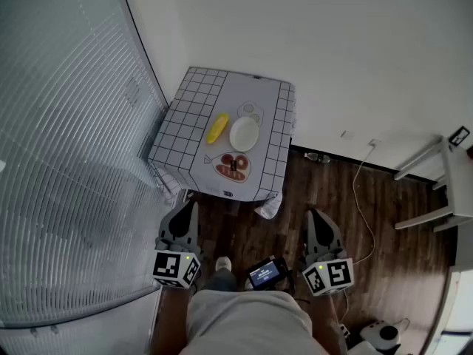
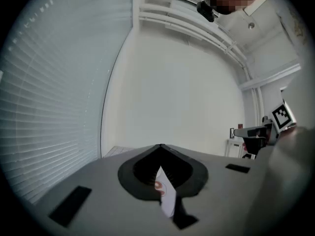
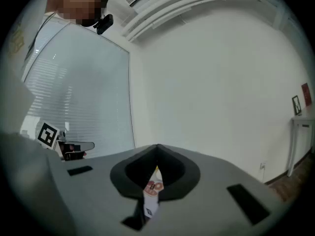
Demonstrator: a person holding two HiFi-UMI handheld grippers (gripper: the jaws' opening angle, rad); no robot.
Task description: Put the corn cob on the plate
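Observation:
The yellow corn cob [image 1: 216,128] lies on a small table [image 1: 185,113] covered with a grid-pattern cloth, in the head view. A white plate [image 1: 244,134] sits just right of the cob, with nothing on it. My left gripper [image 1: 191,205] and right gripper [image 1: 313,214] are held low near my body, well short of the table, both pointing toward it. Both are shut and hold nothing. In the left gripper view, the left gripper [image 2: 160,149] shows only a sliver of the table through its closed jaws. The right gripper [image 3: 157,149] shows the same in its own view.
A printed mat [image 1: 234,167] with a red picture lies at the table's near edge. Window blinds [image 1: 66,146] run along the left and a white wall [image 1: 332,43] stands behind. A cable [image 1: 360,176] trails over the wood floor, and a white shelf [image 1: 436,191] stands at right.

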